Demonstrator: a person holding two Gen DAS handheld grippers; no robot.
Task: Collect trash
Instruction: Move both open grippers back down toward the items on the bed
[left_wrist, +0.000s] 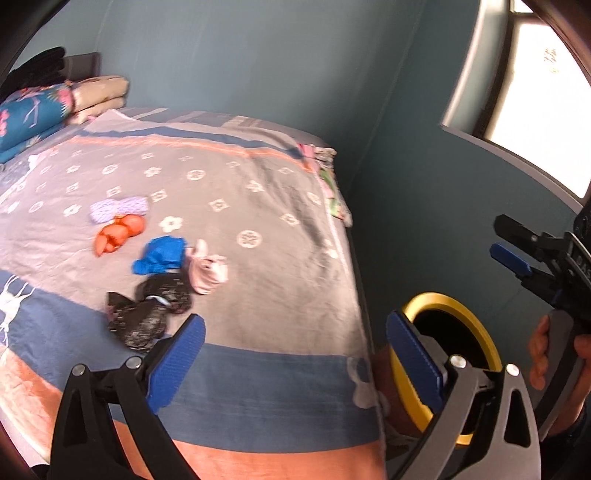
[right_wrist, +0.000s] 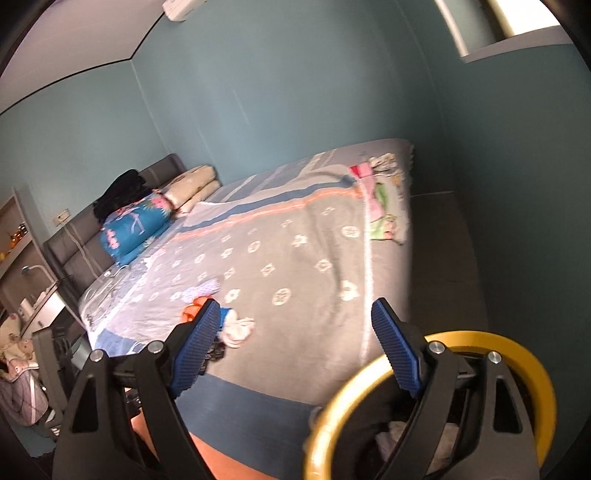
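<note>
Several pieces of trash lie on the bed (left_wrist: 258, 206): a black crumpled bag (left_wrist: 147, 314), a blue wad (left_wrist: 162, 254), a pink wad (left_wrist: 207, 271), an orange wad (left_wrist: 118, 232) and a purple wrapper (left_wrist: 118, 208). A yellow-rimmed bin (left_wrist: 443, 310) stands beside the bed at the right; it also shows in the right wrist view (right_wrist: 436, 373), with trash inside. My left gripper (left_wrist: 295, 354) is open and empty above the bed's near edge. My right gripper (right_wrist: 295, 347) is open and empty, above the bed edge and bin; it also shows in the left wrist view (left_wrist: 513, 251). The pink wad (right_wrist: 238, 330) and orange wad (right_wrist: 192, 310) lie by its left finger.
Folded quilts and pillows (left_wrist: 37, 107) are stacked at the head of the bed. A blue-green wall (left_wrist: 258, 55) runs behind the bed, with a window (left_wrist: 535, 92) at the right. A desk and shelves (right_wrist: 29, 280) stand at the far left.
</note>
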